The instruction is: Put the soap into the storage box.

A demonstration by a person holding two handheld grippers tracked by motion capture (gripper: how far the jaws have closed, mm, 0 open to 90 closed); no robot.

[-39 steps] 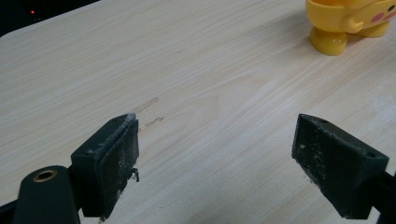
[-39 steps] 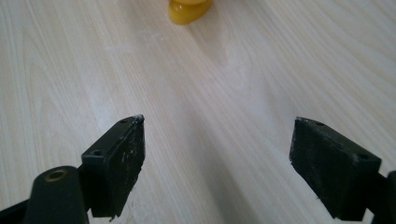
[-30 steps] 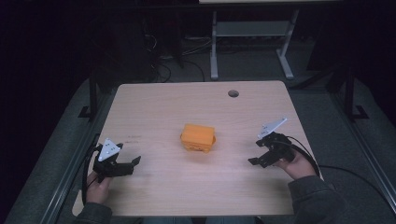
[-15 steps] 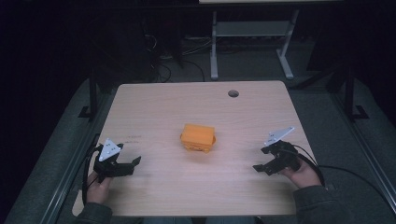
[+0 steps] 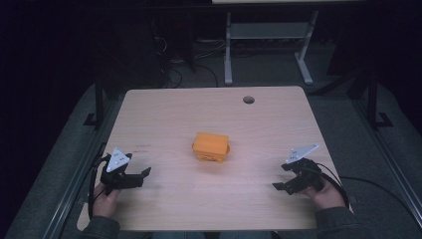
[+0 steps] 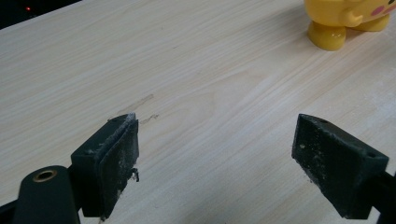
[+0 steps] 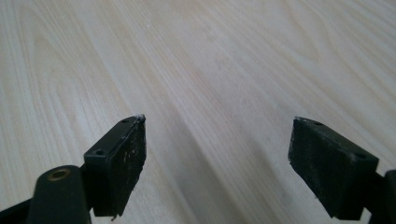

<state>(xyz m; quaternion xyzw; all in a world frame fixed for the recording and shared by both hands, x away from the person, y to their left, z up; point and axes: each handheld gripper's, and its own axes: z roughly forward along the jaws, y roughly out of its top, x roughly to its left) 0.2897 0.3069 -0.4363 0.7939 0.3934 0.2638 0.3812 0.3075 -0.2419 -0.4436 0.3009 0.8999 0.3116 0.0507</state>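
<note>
Toy [image 5: 211,147], orange-yellow, sits mid-table [image 5: 199,109], its long axis running left to right; its facing cannot be told. Left gripper [image 5: 139,175] rests low at the near left, jaws wide and empty, aimed right. Right gripper [image 5: 283,175] sits at the near right, jaws wide and empty, aimed left.

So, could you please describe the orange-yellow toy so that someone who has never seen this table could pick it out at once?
Start from the light wooden table with the round cable hole near its far edge. The orange-yellow plastic toy sits around the tabletop's middle, between the left gripper and the right gripper, touched by neither. It is the one brightly coloured thing there; the grippers are black.
</note>
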